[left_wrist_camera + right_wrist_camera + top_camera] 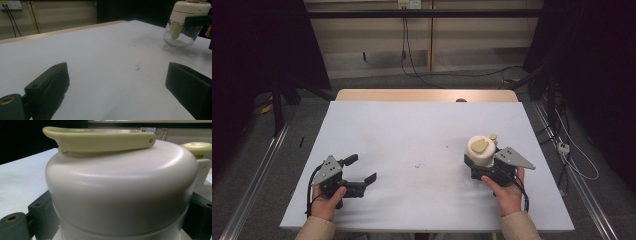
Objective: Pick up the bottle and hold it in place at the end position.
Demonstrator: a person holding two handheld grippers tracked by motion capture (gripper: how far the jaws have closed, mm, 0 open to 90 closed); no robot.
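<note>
**Jar gripped low under its lid**

The right claw [480,167] is clenched around the jar [481,151], its jaws on either side of the glass body just below the cream lid [120,192]; the jar stands upright on the tabletop [422,135]. The left claw [359,170] lies released, well apart, with nothing between its jaws. The risk, as I judge it: smooth glass could slip or tilt in the grip if lifted, since the hold is narrow and the lid heavy.
</note>
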